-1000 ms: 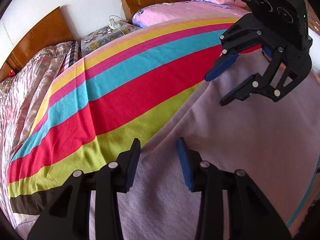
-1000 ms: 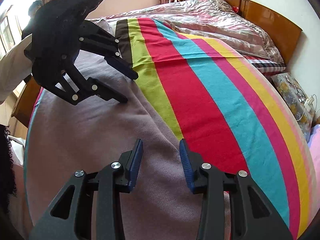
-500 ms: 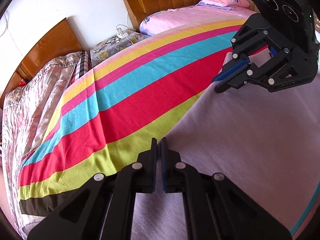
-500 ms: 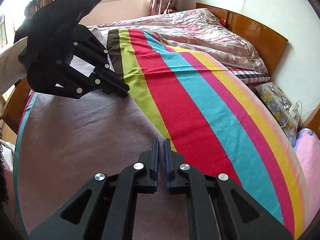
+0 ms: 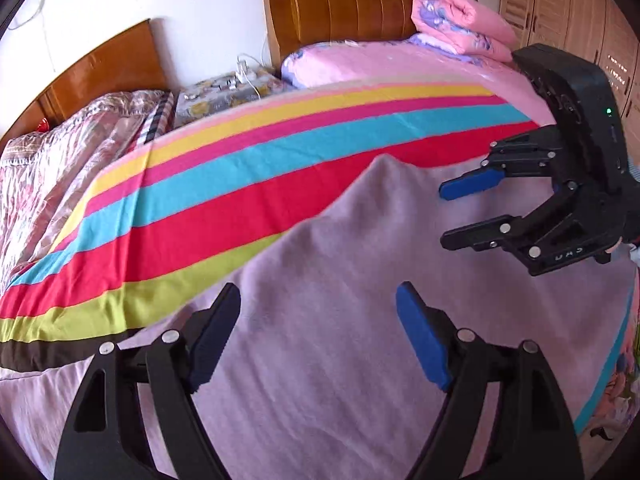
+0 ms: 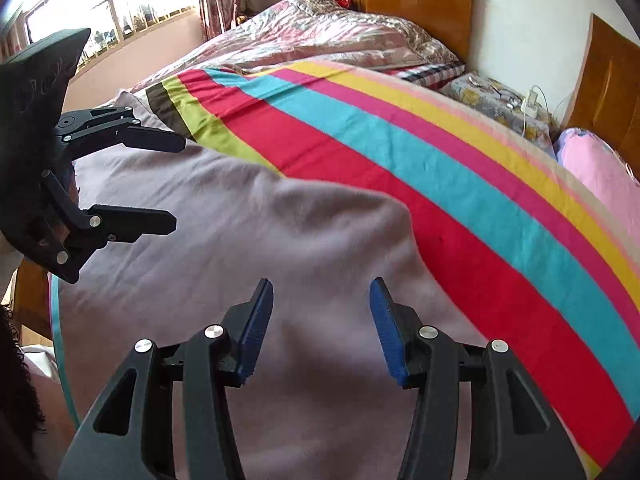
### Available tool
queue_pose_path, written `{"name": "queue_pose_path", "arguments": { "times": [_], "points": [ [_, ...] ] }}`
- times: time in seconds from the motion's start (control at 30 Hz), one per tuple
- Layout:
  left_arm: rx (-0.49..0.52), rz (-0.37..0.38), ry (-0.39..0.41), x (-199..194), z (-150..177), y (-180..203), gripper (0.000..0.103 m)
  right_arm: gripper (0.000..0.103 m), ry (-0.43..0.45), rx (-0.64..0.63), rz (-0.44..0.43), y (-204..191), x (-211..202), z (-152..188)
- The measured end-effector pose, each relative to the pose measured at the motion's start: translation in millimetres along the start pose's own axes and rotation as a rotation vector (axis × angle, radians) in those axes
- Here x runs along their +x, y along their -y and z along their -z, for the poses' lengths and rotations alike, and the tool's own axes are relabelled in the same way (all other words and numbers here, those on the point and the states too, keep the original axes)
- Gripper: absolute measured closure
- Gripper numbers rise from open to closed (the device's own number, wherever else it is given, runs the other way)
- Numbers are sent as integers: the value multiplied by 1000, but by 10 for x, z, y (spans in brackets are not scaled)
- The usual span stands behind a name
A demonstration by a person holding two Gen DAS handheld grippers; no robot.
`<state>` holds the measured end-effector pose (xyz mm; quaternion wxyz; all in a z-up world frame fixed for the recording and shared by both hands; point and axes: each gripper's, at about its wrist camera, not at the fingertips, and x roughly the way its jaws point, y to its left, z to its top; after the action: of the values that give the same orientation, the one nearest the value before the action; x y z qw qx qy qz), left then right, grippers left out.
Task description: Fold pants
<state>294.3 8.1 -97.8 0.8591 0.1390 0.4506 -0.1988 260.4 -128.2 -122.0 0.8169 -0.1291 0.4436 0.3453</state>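
Lilac pants (image 5: 360, 264) lie spread on the bed, their far edge resting over the striped blanket (image 5: 240, 200). In the left wrist view my left gripper (image 5: 318, 300) hangs just above the cloth with its jaws opening and nothing pinched between its blue pads. To the right of it my right gripper (image 5: 444, 216) hovers over the same cloth. From the right wrist, the pants (image 6: 240, 232) rise in a soft hump near the red stripe. My right gripper (image 6: 320, 288) is above them, jaws opening and empty. The left gripper (image 6: 178, 182) stands wide at the left.
The striped blanket (image 6: 400, 152) covers the bed beyond the pants. A rolled pink quilt (image 5: 460, 20) and a wooden headboard (image 5: 352, 4) stand at the head. A nightstand (image 5: 228, 92) with cables separates a second bed with a floral quilt (image 6: 320, 36). A person's dark hair (image 6: 16, 380) shows lower left.
Both grippers shut on the pants' edge, carried it across onto the stripes, then opened and let go. The lilac cloth now covers more of the green and red stripes.
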Motion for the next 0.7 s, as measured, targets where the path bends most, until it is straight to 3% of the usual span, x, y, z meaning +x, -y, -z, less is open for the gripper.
{"name": "queue_pose_path", "arguments": {
  "times": [0.03, 0.07, 0.13, 0.17, 0.27, 0.37, 0.5, 0.57, 0.63, 0.7],
  "points": [
    [-9, -11, -51, 171, 6, 10, 19, 54, 48, 8, -22, 61, -69, 84],
    [-48, 8, -22, 205, 5, -57, 15, 55, 38, 42, -12, 139, -112, 135],
    [-64, 15, -46, 215, -47, -92, 18, 53, 47, 112, 76, 258, -351, 230],
    [-64, -8, -47, 181, -79, -67, 20, 51, 82, 131, 78, 288, -528, 303],
    [-57, 10, 25, -21, -189, 102, 20, 38, 151, 153, 112, 267, -980, 593],
    [8, 50, 38, 1, -314, 461, 19, 37, 119, 164, 99, 144, -1087, 914],
    [42, 10, -50, 395, -312, 785, 17, 36, -7, 154, 217, 62, -986, 1408],
    [-10, 1, -30, 440, -300, 739, 6, 36, 41, 200, 199, 100, -1157, 1679],
    [-65, -14, -34, 410, -317, 706, 9, 36, 63, 233, 216, 94, -1349, 1892],
    [-91, -6, 18, 239, -344, 783, 10, 33, 121, 277, 221, 113, -1597, 2081]
  ]
}}
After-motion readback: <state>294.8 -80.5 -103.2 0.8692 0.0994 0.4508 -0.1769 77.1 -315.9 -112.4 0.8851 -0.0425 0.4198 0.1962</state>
